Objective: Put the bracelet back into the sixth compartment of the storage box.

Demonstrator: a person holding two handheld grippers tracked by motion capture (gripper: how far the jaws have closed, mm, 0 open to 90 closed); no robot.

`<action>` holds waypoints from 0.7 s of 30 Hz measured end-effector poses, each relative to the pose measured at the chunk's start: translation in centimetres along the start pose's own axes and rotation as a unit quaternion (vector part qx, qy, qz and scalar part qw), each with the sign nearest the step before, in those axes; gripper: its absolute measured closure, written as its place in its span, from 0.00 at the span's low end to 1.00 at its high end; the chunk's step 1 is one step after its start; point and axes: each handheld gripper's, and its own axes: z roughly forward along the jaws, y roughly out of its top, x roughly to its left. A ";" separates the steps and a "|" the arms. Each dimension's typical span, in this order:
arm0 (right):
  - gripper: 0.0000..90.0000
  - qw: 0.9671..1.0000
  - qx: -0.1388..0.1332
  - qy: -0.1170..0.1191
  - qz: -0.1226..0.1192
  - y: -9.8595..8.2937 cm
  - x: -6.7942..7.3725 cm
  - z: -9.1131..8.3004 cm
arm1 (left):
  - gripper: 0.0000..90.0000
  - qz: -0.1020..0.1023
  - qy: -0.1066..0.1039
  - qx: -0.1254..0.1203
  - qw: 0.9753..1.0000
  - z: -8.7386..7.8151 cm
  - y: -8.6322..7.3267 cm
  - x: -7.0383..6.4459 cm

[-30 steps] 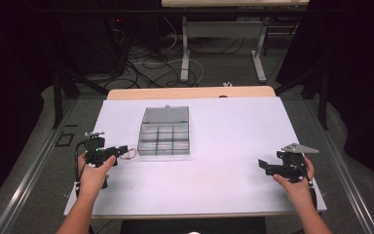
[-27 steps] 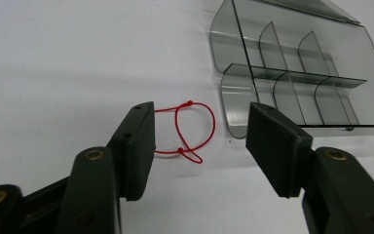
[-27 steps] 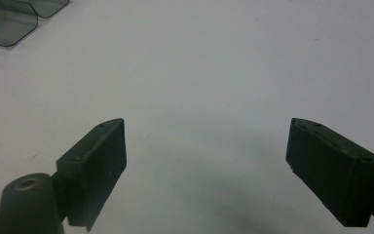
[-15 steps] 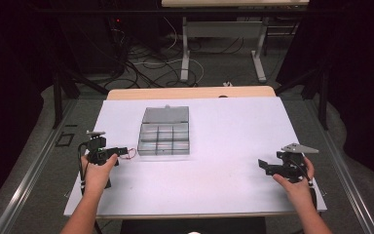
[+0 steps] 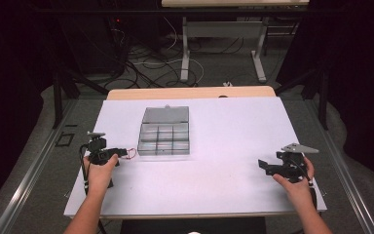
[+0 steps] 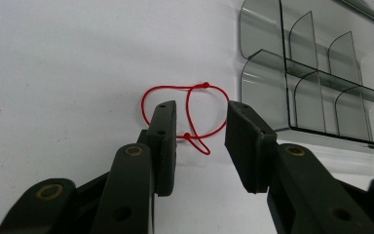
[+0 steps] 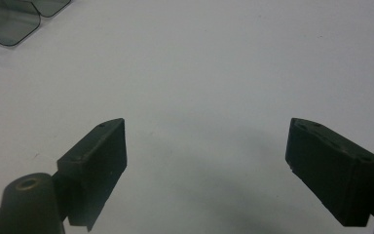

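Both forearms are bare, each hand gripping a black gripper [image 5: 124, 152] with brass-coloured rivets, the right gripper [image 5: 265, 166] topped by a grey triangular plate.

I count 1 red string loop [image 6: 195, 114] near the table's left edge | 1 clear compartment box [image 5: 164, 132] toward the table's far edge, 1 lid open | 2 grippers: left gripper [image 5: 121, 152], right gripper [image 5: 263, 166] | 2 hands | 1 table [image 5: 224, 122]
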 end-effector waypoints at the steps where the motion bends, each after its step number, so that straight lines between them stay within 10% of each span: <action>1: 0.17 1.000 0.000 0.001 0.000 0.0 0.0 0.0 | 0.74 -0.001 -0.003 0.001 1.000 0.1 0.0 0.0; 21: 0.17 1.000 0.001 0.003 0.002 0.0 0.0 0.0 | 0.84 -0.022 0.003 0.011 1.000 1.1 -0.4 0.1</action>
